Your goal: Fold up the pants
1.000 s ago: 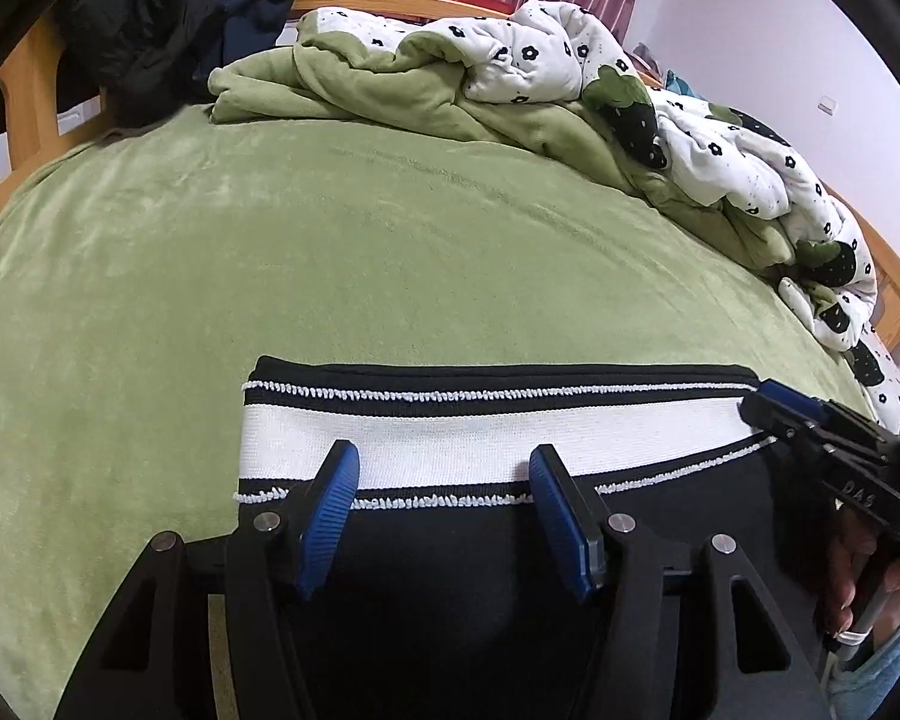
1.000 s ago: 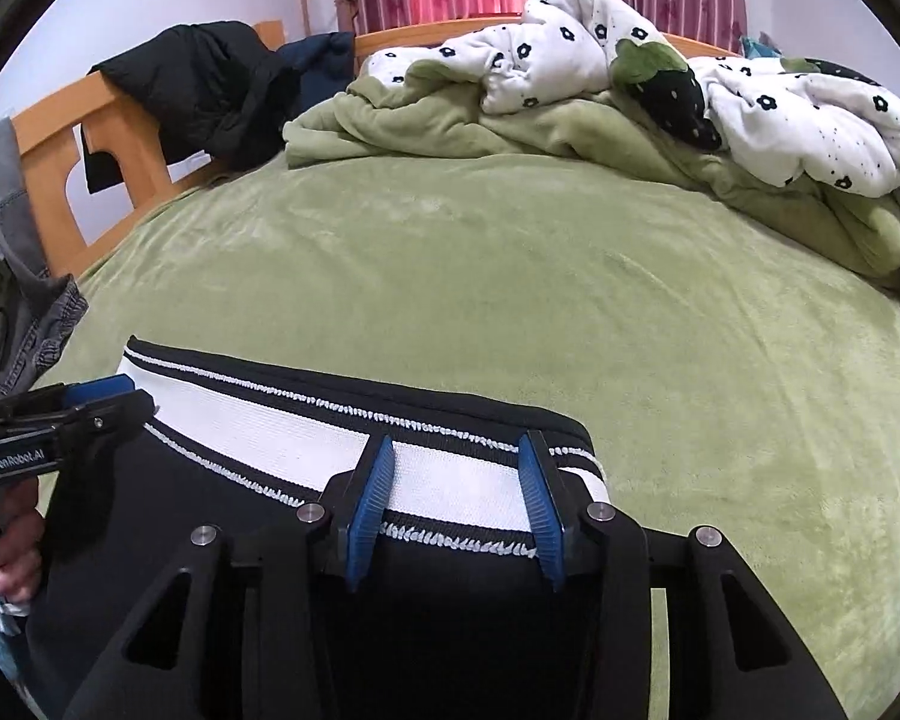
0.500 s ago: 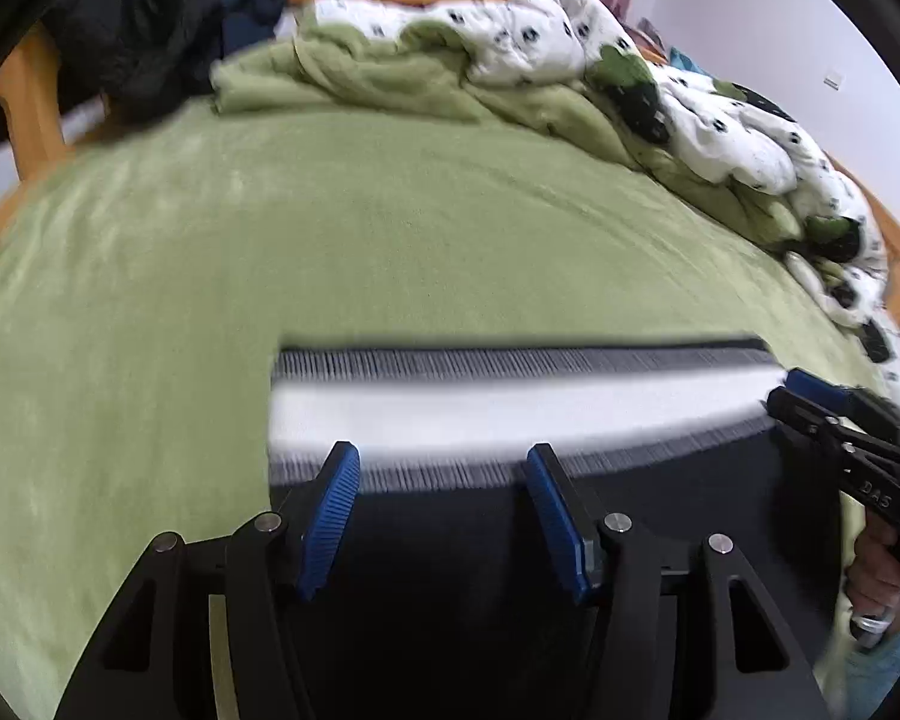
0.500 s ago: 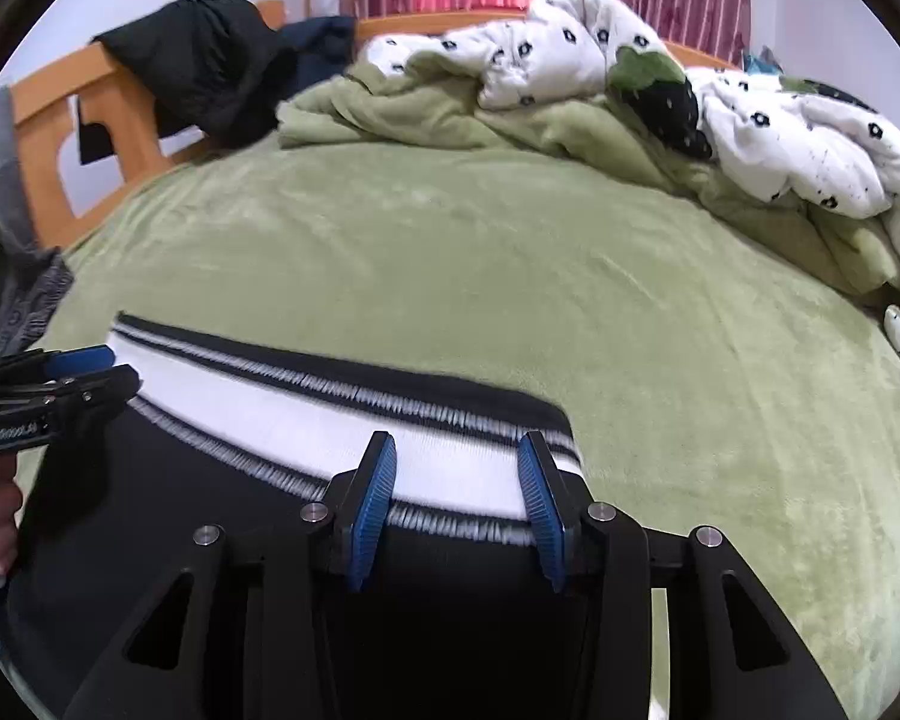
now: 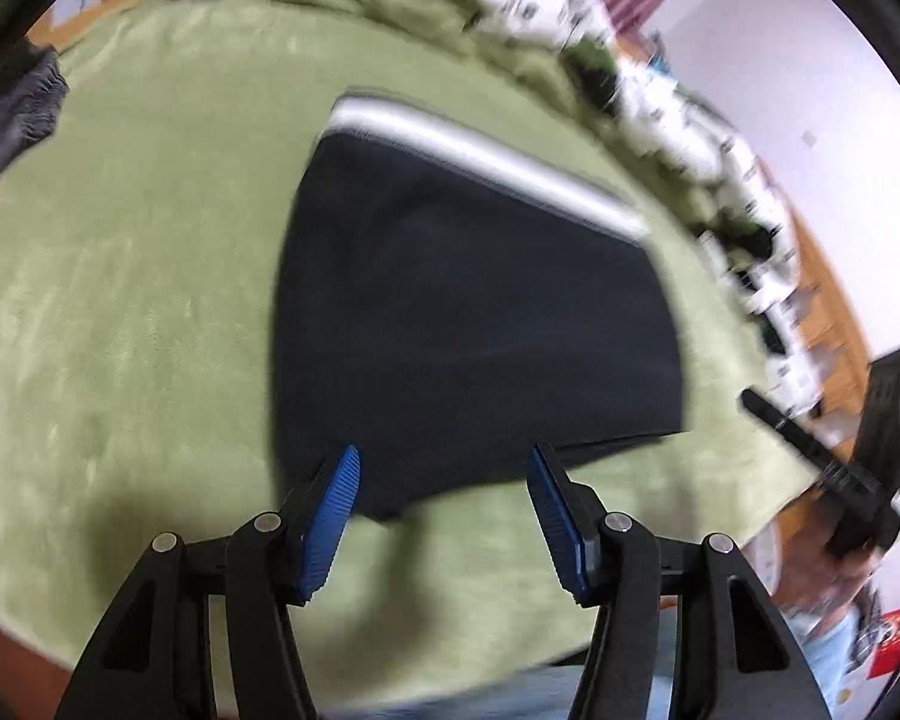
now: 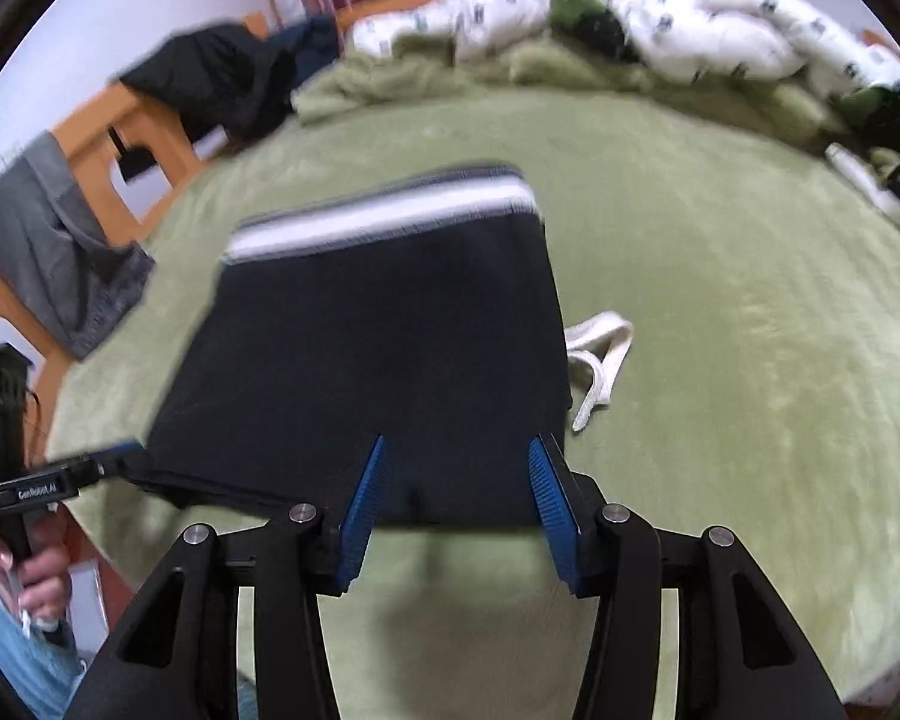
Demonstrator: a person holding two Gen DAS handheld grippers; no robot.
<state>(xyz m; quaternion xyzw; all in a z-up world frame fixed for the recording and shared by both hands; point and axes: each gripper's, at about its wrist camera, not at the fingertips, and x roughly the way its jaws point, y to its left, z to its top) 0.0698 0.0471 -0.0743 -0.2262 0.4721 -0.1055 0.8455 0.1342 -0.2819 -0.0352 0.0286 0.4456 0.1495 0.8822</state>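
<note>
Where folded pants [image 6: 378,360] end, bare green blanket [image 6: 720,372] beyond.

The folded pants [image 6: 384,372] lie on the bed [image 6: 720,360] (waistband far side), heaped bedding [image 6: 630,30] behind.

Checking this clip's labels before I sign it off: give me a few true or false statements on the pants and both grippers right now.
1. The pants lie folded on the green blanket. True.
2. The left gripper is shut on the waistband. False: it is open, with nothing between its fingers, near the pants' near edge.
3. The right gripper is open. True.
4. The white-striped waistband is at the near edge of the pants. False: it is at the far edge, away from both grippers.
5. A white cloth lies beside the pants. True.
</note>
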